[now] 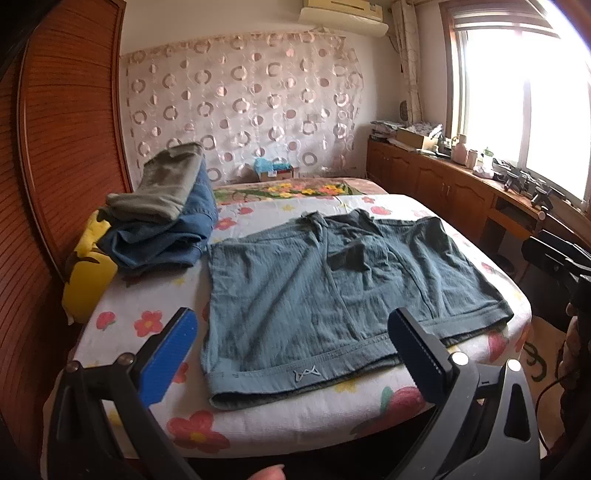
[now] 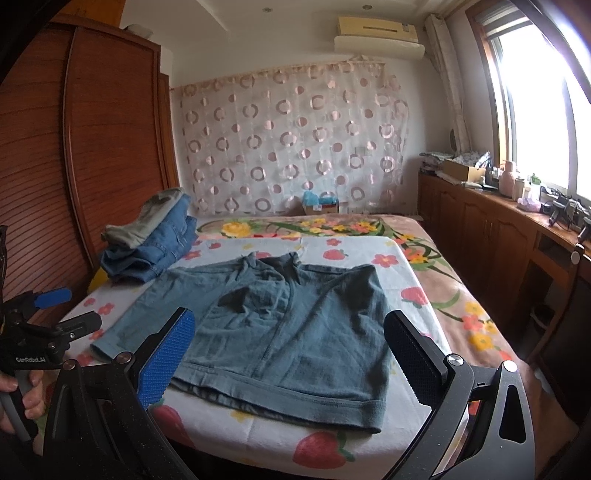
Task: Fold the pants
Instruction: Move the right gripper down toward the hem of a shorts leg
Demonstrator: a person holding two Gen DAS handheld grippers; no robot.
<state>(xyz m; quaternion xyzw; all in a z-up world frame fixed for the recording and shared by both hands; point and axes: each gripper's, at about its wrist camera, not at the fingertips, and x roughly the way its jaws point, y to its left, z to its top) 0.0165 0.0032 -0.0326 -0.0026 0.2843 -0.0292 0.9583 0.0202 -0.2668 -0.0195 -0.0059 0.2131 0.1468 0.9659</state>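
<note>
Here the teal pants (image 1: 325, 291) lie flat on the bed (image 1: 147, 306), near its front edge, beside a pile of folded clothes (image 1: 166, 221) at the left edge. The left gripper (image 1: 295, 354) and right gripper (image 2: 291, 358) are both wide open, holding nothing, above the front edge.

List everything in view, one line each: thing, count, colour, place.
pants: one, teal, spread flat on the near end of the bed
stack of folded clothes: one, blue denim with a grey-green piece on top, far left of the bed
bed sheet: one, white with red flowers and strawberries, under the pants
yellow pillow: one, left edge of the bed, partly under the stack
curtain: one, sheer with pink rings, on the far wall
wardrobe: one, reddish wood, left
air conditioner: one, cream, high on the far wall
cabinet: one, brown wood, under the window, cluttered top
left gripper: open, above the near edge
right gripper: open, above the pants
</note>
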